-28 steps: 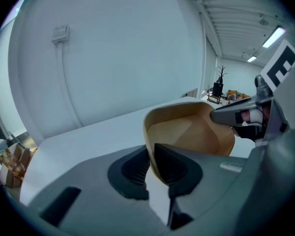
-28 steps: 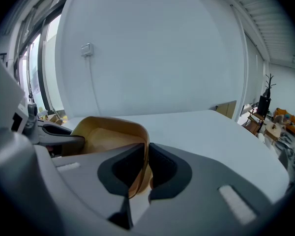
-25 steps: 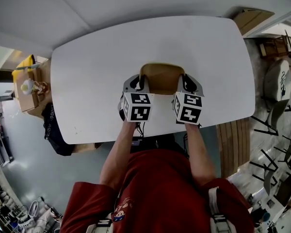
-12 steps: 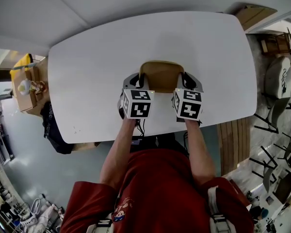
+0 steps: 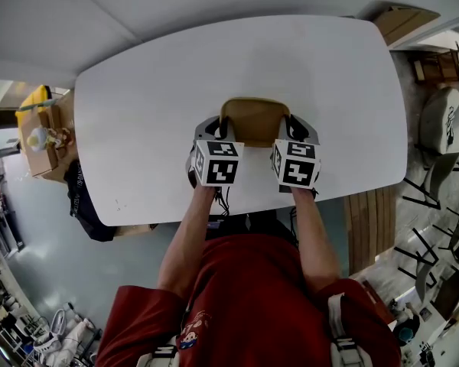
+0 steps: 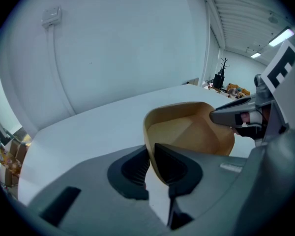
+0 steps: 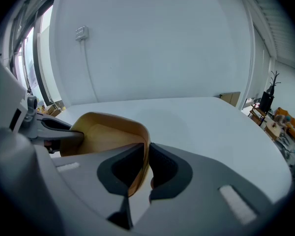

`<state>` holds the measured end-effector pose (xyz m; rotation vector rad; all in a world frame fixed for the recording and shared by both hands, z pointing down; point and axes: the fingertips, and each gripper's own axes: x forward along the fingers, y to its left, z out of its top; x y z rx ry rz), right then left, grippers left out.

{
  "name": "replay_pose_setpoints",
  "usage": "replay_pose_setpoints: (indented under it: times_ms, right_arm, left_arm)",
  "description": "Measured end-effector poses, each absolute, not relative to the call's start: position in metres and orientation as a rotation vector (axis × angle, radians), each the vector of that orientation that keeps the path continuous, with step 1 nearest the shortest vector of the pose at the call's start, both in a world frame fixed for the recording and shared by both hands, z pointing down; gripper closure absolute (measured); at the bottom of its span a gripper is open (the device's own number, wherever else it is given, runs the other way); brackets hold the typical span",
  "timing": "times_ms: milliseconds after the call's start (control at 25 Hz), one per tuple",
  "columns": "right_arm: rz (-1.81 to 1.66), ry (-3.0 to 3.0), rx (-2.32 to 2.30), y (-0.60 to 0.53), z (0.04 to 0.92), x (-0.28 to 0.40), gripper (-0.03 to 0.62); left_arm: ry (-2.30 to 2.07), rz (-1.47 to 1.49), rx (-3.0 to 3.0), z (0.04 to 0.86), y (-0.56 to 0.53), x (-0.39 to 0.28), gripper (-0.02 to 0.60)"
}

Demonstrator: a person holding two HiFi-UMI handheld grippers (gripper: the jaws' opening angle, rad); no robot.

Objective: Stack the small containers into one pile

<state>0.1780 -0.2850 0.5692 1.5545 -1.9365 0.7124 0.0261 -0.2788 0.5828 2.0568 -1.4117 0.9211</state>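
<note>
A tan, rounded-square container [image 5: 254, 121] sits on the white table [image 5: 138, 90], near its front edge. My left gripper [image 5: 214, 131] is shut on the container's left wall, and the thin wall [image 6: 148, 132] stands pinched between its dark pads. My right gripper [image 5: 297, 131] is shut on the right wall [image 7: 143, 136] in the same way. Each gripper view shows the other gripper across the container: the right gripper [image 6: 236, 118] and the left gripper [image 7: 54, 132]. The container's inside [image 6: 187, 132] looks empty. I see no other small container.
A cardboard box [image 5: 42, 140] with yellow items stands on the floor left of the table, with a dark bag [image 5: 84, 205] beside it. Chairs [image 5: 436, 128] and a slatted wooden piece [image 5: 367, 228] are on the right. A white wall [image 7: 162, 43] rises behind the table.
Both grippers and the container stay where they were. Only the head view has shifted slightly.
</note>
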Motion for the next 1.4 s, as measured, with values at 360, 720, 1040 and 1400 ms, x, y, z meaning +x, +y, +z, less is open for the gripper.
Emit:
replay_pose_setpoints:
  times_ms: [360,720,1040,1400]
  right_arm:
    - [0.708,-1.921,1.532,-0.285,0.578,0.175,0.554]
    - [0.686,-1.908,1.526,-0.284,0.583,0.175,0.545]
    - [0.684,-1.917,1.545,-0.285,0.581,0.177,0.54]
    - [0.713,-1.92,1.554,-0.283,0.583,0.178,0.522]
  left_arm:
    - [-1.41,0.903,2.042,0.591,-0.278,0.023,0.543]
    - [-1.444,0.871,2.065,0.586,-0.281,0.02,0.511]
    - [-1.45,0.878,2.083,0.582,-0.284,0.02,0.509]
    - [-1.438,0.885,2.089,0.585,-0.281,0.024,0.509]
